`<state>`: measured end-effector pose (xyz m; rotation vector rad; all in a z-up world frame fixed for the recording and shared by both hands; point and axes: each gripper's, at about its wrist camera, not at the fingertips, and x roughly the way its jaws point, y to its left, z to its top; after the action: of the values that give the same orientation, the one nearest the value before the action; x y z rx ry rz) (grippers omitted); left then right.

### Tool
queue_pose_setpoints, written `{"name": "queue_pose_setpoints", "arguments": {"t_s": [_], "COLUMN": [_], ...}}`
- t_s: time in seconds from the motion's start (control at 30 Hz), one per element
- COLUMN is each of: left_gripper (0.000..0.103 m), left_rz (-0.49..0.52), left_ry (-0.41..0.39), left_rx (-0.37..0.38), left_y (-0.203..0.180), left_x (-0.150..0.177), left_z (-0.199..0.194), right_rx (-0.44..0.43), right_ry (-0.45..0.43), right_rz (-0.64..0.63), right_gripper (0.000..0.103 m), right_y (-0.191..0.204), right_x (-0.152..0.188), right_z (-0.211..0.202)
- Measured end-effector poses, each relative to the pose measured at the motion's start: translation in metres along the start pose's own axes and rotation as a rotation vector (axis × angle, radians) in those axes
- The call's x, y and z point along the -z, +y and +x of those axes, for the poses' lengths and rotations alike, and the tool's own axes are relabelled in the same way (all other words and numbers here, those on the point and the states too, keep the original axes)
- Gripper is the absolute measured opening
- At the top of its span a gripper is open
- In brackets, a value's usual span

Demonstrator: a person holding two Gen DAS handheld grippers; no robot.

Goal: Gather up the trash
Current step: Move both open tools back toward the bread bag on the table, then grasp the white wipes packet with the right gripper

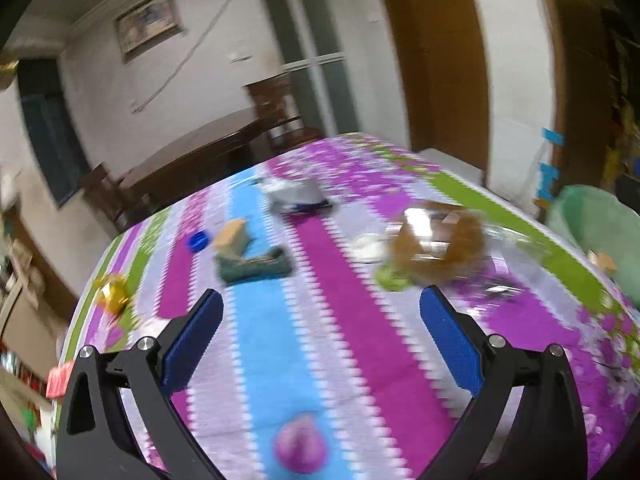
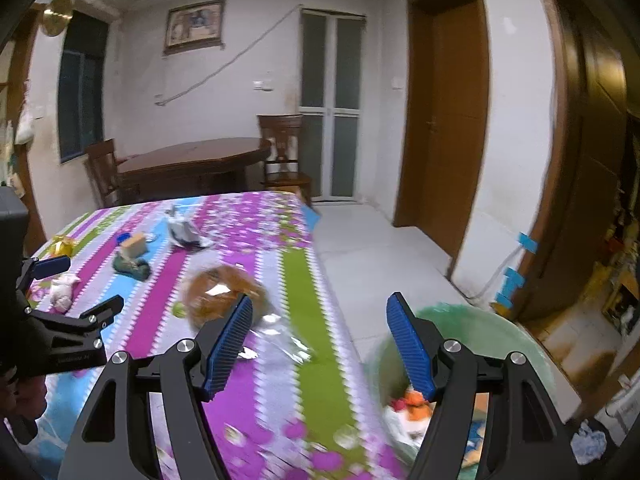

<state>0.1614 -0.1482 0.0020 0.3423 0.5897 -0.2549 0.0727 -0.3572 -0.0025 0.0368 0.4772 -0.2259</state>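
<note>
While both claws hang empty, we see the left claw [image 1: 322, 312] spread wide over the striped surface [image 1: 352, 280], the right claw [image 2: 320, 320] parted beside the green bin [image 2: 500, 332]; brown wrapper [image 2: 224, 292] lies ahead.

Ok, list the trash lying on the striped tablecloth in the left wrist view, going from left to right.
Gold wrapper → blue bottle cap → tan box → grey crumpled bag → white scrap → brown plastic bag. The dark green item under the tan box overlaps it, so it is left out.
</note>
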Motion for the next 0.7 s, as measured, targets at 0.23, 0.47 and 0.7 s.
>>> {"name": "queue_pose_setpoints", "arguments": {"t_s": [0.23, 0.47, 0.7], "left_gripper": [0.095, 0.095, 0.095], "left_rz": [-0.193, -0.357, -0.516], "left_ry": [0.025, 0.016, 0.005], "left_rx": [-0.112, -0.326, -0.453], "left_y": [0.085, 0.157, 0.200], "left_x": [-0.010, -0.009, 0.014], "left_z": [0.019, 0.027, 0.014], "right_rx": [-0.129, -0.288, -0.334], "right_ry": [0.041, 0.123, 0.346], "right_rz": [-0.091, -0.201, -0.279], "right_gripper": [0.071, 0.071, 0.083], "right_y": [0.058, 0.123, 0.198], "right_x": [-0.040, -0.105, -0.124], "right_z": [0.054, 0.129, 0.252]}}
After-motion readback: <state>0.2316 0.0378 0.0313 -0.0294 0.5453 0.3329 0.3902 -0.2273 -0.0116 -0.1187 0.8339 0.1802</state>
